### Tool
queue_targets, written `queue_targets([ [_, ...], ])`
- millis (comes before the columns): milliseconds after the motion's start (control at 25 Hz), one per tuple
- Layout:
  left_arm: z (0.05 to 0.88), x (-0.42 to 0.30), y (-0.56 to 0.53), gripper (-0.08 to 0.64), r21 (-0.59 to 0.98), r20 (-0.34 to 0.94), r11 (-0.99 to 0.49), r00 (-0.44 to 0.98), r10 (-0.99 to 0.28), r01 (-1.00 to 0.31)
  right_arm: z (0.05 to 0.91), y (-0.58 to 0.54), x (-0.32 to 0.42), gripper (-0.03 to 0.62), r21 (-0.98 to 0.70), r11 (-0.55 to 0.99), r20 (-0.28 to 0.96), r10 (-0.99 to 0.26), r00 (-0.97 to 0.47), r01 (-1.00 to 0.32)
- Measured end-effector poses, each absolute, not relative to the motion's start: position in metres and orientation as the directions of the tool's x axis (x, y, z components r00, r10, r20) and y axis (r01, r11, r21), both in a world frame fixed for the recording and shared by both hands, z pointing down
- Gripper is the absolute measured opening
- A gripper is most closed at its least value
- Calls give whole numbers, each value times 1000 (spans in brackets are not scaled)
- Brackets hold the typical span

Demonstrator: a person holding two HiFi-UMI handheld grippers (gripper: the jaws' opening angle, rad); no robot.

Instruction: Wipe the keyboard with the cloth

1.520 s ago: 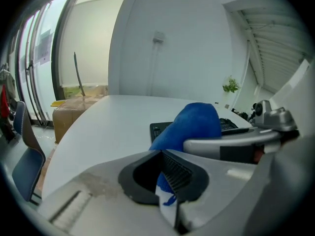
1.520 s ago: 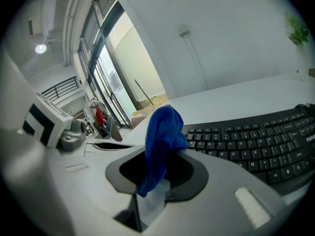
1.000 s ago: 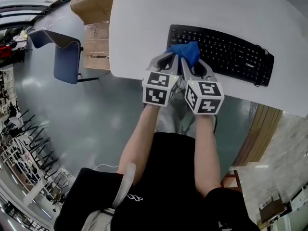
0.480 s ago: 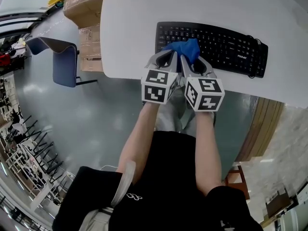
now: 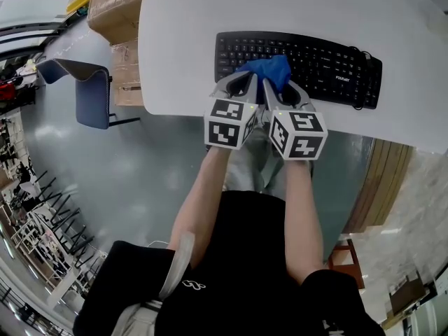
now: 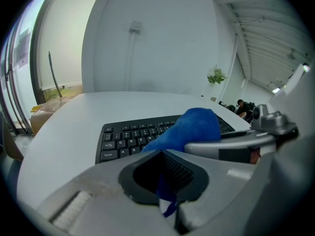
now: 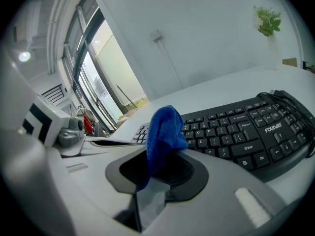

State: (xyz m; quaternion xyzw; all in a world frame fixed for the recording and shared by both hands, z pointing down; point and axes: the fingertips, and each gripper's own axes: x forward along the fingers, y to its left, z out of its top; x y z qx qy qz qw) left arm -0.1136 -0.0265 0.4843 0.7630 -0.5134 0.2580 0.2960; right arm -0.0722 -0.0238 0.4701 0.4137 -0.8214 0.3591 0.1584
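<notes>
Both arms reach straight out side by side, and the left tool (image 5: 246, 81) and right tool (image 5: 278, 87) each pinch the soft blue cloth (image 5: 269, 71) over the flat black keyboard (image 5: 325, 60) on the smooth white surface (image 5: 203, 19).

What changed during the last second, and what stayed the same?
The left gripper and the right gripper slid the blue cloth rightward along the keyboard, from its left end toward the middle. Both stay shut on the cloth; the keyboard has not moved on the table.
</notes>
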Motion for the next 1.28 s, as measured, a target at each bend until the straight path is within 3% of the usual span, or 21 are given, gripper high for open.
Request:
queue_targets([
  [1280,485,-19,-37,-5,187,701,-375,391,-597,-908,472,-30,23,91,-466,317,563,-614,-553,-826],
])
